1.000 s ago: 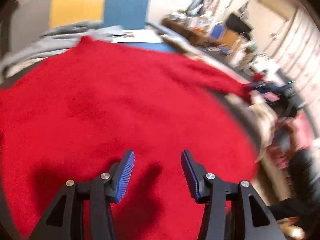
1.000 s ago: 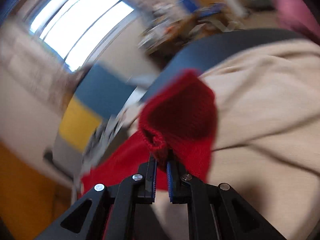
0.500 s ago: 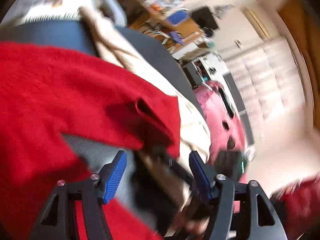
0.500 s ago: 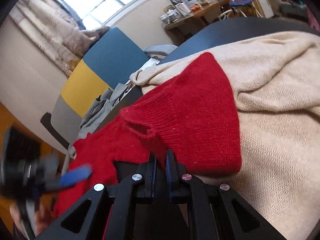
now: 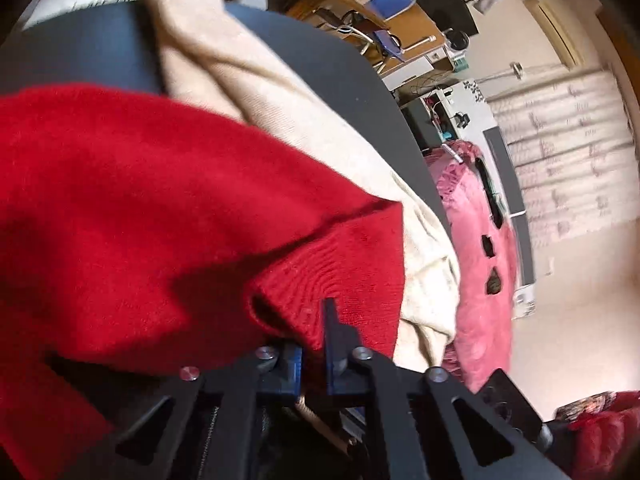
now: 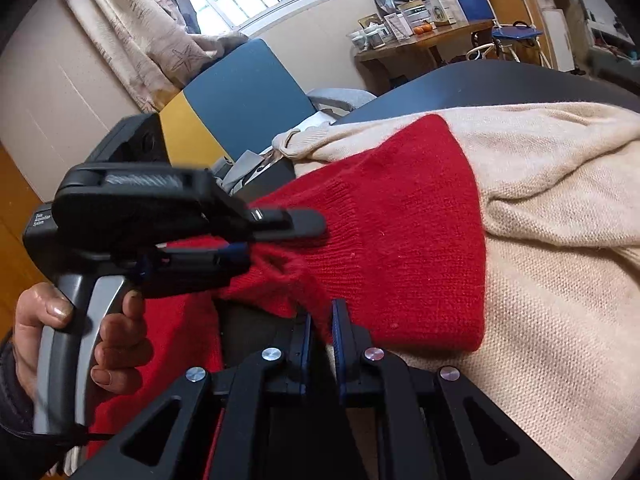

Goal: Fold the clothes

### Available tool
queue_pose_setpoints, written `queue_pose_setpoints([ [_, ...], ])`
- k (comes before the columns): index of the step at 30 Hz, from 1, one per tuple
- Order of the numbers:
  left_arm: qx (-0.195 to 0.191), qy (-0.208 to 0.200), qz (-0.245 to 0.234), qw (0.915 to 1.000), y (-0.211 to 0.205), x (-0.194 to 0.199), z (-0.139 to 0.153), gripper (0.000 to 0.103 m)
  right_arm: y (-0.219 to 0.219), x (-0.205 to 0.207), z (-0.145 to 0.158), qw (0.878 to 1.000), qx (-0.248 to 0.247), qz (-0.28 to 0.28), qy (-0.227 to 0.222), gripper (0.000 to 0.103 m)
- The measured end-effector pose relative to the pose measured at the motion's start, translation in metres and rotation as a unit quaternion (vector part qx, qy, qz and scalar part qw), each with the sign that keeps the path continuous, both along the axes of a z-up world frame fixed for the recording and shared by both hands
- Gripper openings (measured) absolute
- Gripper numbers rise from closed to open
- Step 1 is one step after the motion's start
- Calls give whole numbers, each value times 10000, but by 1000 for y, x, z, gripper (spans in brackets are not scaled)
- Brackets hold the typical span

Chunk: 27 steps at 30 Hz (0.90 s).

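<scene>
Red knitted wool made up the sweater point(image 6: 408, 240), which lay spread over a cream knitted sweater point(image 6: 560, 280) on a dark round tabletop point(image 6: 500, 80). Its ribbed cuff end point(image 5: 340, 280) rested on the cream knit, with the rest of the red garment stretching away from the cuff across the table.

At the near edge of that cuff, the right gripper point(image 6: 320, 328) had its blue-padded fingers point(image 6: 338, 332) drawn almost together, pinching a fold of the red wool between them. Just beside it on the same cuff, the left gripper point(image 6: 252, 240) was also closed down on the red knit; in the left wrist view the left gripper point(image 5: 314, 344) showed its two blue pads nearly touching with a ridge of red ribbing caught between them. A bare hand point(image 6: 72, 344) wrapped around the grey handle point(image 6: 68, 360) of the left gripper, off to the side of the cuff.

Beyond the red sweater, a blue and yellow chair back point(image 6: 224, 100) stood at the far rim of the table, under a bright window with patterned curtains point(image 6: 152, 28). Farther from the sweater, a pink fuzzy garment point(image 5: 480, 260) hung past the table edge, and a cluttered wooden desk point(image 6: 420, 36) with a blue folding chair point(image 6: 512, 36) stood against the wall.
</scene>
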<state>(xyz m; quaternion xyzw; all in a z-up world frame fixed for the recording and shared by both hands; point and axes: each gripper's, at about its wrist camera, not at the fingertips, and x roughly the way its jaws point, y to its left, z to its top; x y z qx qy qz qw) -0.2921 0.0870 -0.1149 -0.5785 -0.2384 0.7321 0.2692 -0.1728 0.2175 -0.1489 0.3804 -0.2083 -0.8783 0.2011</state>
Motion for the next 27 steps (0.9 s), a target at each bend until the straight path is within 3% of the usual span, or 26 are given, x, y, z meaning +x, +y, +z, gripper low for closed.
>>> queue_pose_setpoints([
  [1, -10, 62, 24, 10000, 0, 1, 6, 6, 2, 1, 2, 10000, -45, -11, 5, 17],
  [2, -22, 153, 69, 9999, -3, 1, 14, 6, 5, 4, 5, 9999, -121, -33, 13, 26],
  [3, 32, 267, 179, 9995, -13, -1, 24, 6, 9, 7, 8, 9998, -202, -54, 23, 42],
  [5, 198, 507, 451, 9975, -35, -7, 46, 5, 14, 15, 15, 9992, -397, -42, 54, 64],
  [8, 344, 912, 809, 9919, -77, -11, 86, 5, 9, 24, 22, 9974, -672, 254, -5, 66],
  [12, 301, 1419, 1319, 9806, -143, -8, 140, 5, -24, 27, 20, 9922, -833, 900, -225, 79],
  [17, 328, 1844, 2005, 9616, -237, 17, 184, 5, -74, 11, 10, 9769, -1438, 1455, -625, 79],
  [21, 217, 1991, 2384, 9503, -308, 50, 193, 5, -109, -3, -6, 9644, -1778, 1692, -985, 81],
  [27, 114, 1847, 2927, 9381, -402, 116, 163, 5, -137, -5, -14, 9690, -1491, 1664, -1053, 85],
])
